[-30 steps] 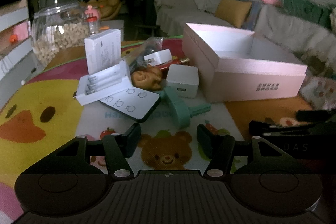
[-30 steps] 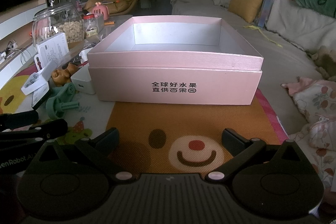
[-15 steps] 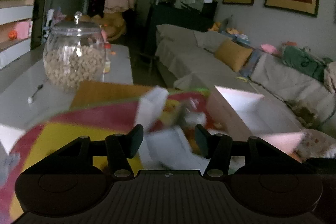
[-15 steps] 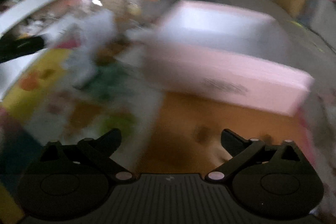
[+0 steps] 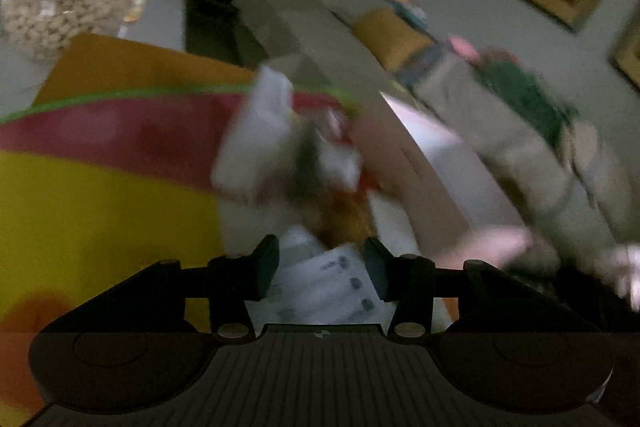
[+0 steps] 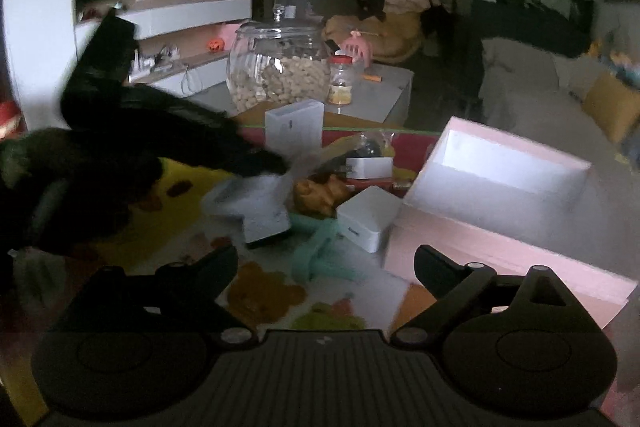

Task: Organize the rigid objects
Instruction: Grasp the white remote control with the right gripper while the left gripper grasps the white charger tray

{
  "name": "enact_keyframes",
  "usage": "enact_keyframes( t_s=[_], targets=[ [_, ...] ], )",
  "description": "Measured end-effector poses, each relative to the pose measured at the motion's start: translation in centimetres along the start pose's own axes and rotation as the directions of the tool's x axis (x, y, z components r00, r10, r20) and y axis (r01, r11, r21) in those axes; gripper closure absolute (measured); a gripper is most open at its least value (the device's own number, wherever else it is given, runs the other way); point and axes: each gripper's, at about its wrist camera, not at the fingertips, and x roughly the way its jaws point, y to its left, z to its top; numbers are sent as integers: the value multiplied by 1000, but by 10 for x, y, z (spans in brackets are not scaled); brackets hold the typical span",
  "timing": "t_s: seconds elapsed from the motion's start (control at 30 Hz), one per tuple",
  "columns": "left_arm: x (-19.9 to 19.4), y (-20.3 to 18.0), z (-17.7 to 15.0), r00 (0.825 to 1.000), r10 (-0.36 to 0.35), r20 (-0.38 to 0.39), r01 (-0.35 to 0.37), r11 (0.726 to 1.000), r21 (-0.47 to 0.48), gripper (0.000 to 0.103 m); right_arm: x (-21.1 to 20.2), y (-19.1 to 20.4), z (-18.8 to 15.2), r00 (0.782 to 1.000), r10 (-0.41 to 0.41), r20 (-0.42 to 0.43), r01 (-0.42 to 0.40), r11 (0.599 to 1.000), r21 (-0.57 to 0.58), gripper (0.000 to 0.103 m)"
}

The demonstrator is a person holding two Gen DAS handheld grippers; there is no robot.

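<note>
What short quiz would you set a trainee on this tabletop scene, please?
1. True or false: the pink box lies open, with no lid on it.
2. What fills the glass jar? A: small pale round pieces. B: water. C: nothing at all.
3. In the right wrist view, which stands closer to the glass jar: the upright white box or the pink box?

Key: 1 true; 2 A; 3 the upright white box.
</note>
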Motion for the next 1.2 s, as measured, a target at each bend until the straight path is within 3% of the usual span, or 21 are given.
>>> enact_keyframes(
  t_s=[0.07, 0.13, 0.27, 0.43, 0.6, 0.67, 0.7, 0.77, 0.9, 0.97, 1.13, 1.2],
  targets=[
    [-16, -15, -22, 999, 31, -38, -27, 995, 99, 52, 7, 4, 6, 999, -33, -9, 32, 998, -50, 26],
    [-30, -30, -46, 993, 96, -67, -82, 977, 195, 52, 17, 6, 16, 1000, -6, -25, 4, 999, -53, 43],
    [-51, -50, -79, 980, 196, -26, -176, 922, 345, 51, 33, 15, 32, 996, 73, -43, -73, 997, -9, 47],
    [-68, -62, -85, 984, 178, -14, -162, 921, 355, 52, 68, 33, 43, 974, 196, -111, -194, 981, 33, 47],
    [-71, -75, -92, 981, 192, -10, -168, 884, 437, 52, 106, 41, 41, 961, 180, -212, -169, 983, 69, 47],
    [-70, -81, -95, 980, 197, -3, -173, 867, 467, 52, 105, 43, 41, 962, 170, -211, -159, 985, 68, 53],
    [-68, -83, -95, 980, 200, -1, -175, 860, 480, 52, 101, 44, 41, 960, 172, -219, -162, 985, 64, 64],
    [-63, -88, -97, 979, 203, 4, -177, 845, 505, 50, 87, 38, 39, 956, 203, -212, -185, 977, 104, 65],
    [-54, -101, -100, 975, 220, 28, -199, 814, 546, 49, 35, 21, 31, 980, 165, -109, -151, 980, 126, 65],
    [-45, -107, -101, 974, 225, 10, -192, 804, 563, 49, 7, 6, 22, 990, 127, -68, -115, 981, 156, 65],
    [-30, -128, -114, 969, 246, 5, -189, 733, 653, 54, -40, -33, -16, 998, -31, -61, 43, 975, 216, 65],
    [-29, -129, -114, 969, 246, 2, -188, 735, 651, 56, -50, -49, -32, 994, -63, -85, 83, 962, 260, 65]
  ],
)
